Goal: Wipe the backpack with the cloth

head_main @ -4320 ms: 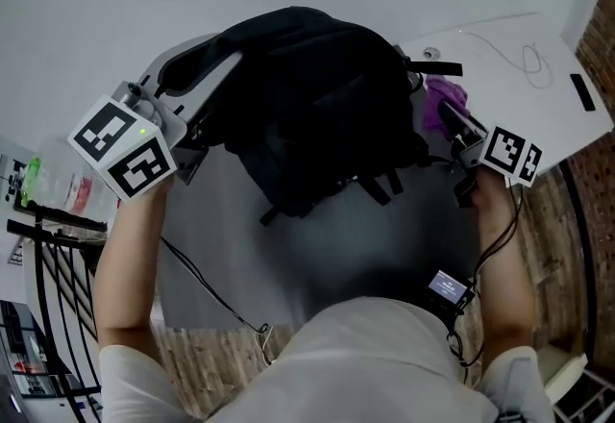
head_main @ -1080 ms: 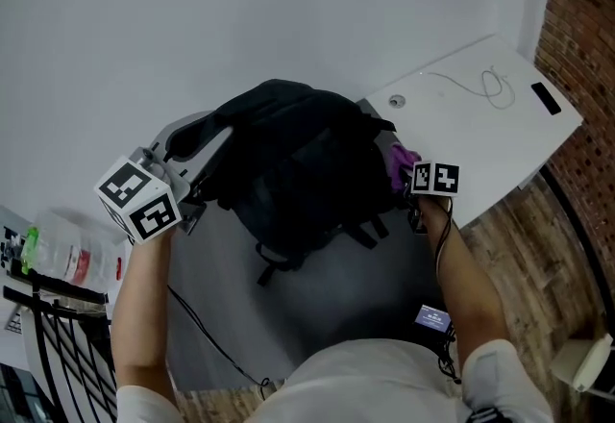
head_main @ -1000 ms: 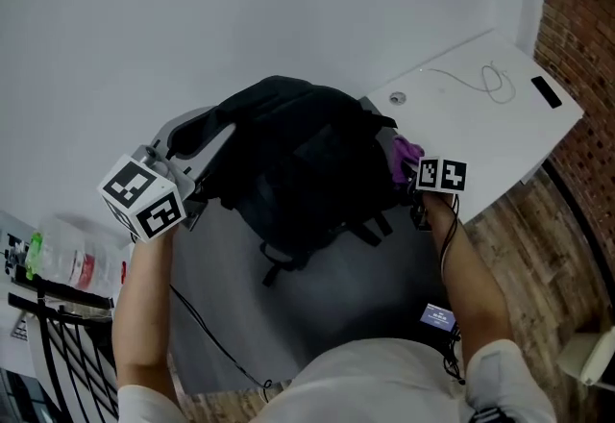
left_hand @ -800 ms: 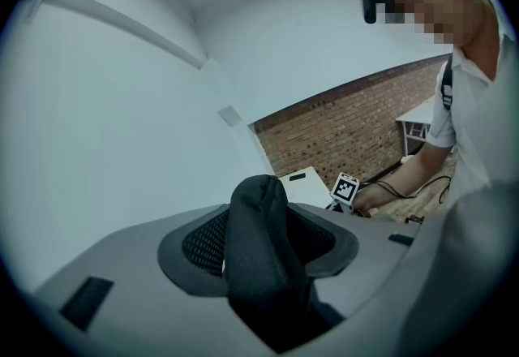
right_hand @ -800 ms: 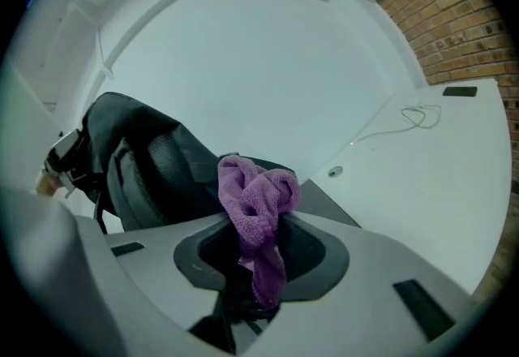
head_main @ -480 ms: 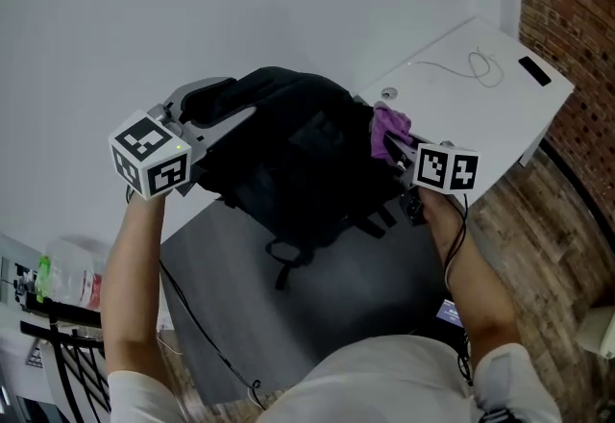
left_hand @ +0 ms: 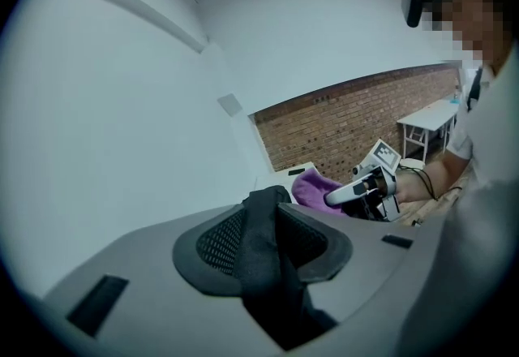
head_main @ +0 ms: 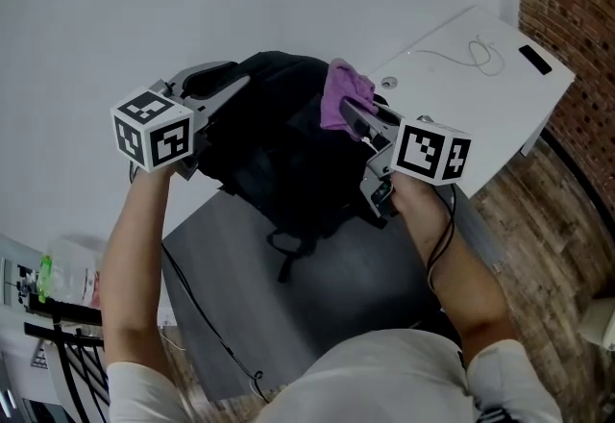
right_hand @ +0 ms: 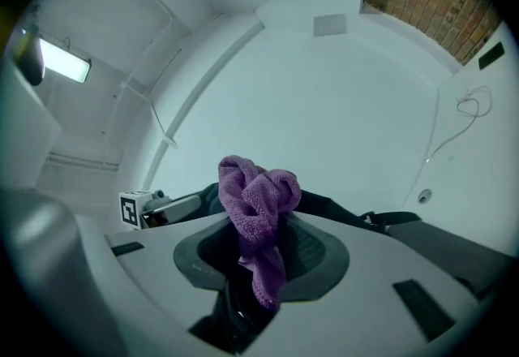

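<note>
Nearby, white desk (head_main: 480, 75) beside backpack (head_main: 279, 152), brick wall (left_hand: 349, 120)

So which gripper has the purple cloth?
The right gripper pinches the purple cloth; the left gripper, just closing, holds a black backpack strap.

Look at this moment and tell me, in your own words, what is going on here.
A person is working on a black backpack that stands on a grey table. The left tool has just been closing and pinches the backpack's strap between its jaws, steadying the bag. The right tool is shut on a purple cloth, held up by the top of the backpack. Whether the cloth touches the fabric cannot be told.
</note>
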